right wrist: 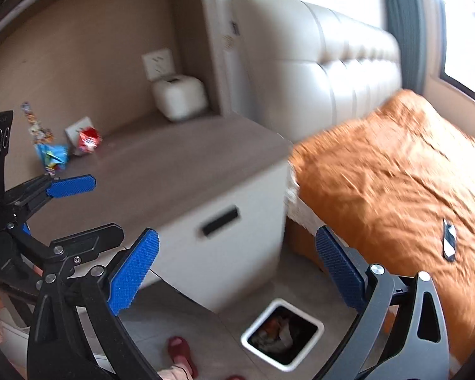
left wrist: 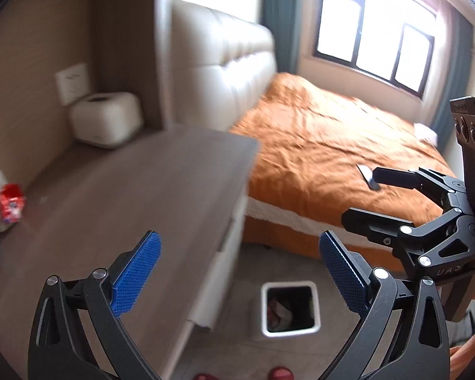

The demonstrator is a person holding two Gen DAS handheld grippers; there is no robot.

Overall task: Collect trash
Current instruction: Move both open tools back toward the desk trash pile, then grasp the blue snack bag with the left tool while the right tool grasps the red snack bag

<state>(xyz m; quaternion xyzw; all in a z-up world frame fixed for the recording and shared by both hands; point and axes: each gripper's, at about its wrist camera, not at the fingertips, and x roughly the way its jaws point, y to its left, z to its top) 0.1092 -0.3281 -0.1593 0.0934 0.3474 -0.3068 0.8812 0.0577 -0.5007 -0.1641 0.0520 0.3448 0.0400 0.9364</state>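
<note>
Two grippers are hanging wide open, gripping nothing: left gripper over the nightstand edge and floor, right gripper in front of the nightstand drawer. Writing: only "UAS"-like letters are showing on the right gripper's body in the left view; wrapper print is too blurred to read.

Trash is sitting at the nightstand's back left corner, against the wall: a red wrapper, a blue wrapper just beside it, a colourful strip leaning up the wall behind, and a white card behind the red one. In the left view the red wrapper is lying far left of the left gripper, well apart from its pads. In the right view the trash is lying up and left of the right gripper, well apart, near the tip of the left gripper.

A white bin is standing on the floor beside the nightstand, between and beyond the left gripper's fingers, crumpled trash inside. A tissue box is sitting under a wall socket. A small dark object is lying on the orange bed.
</note>
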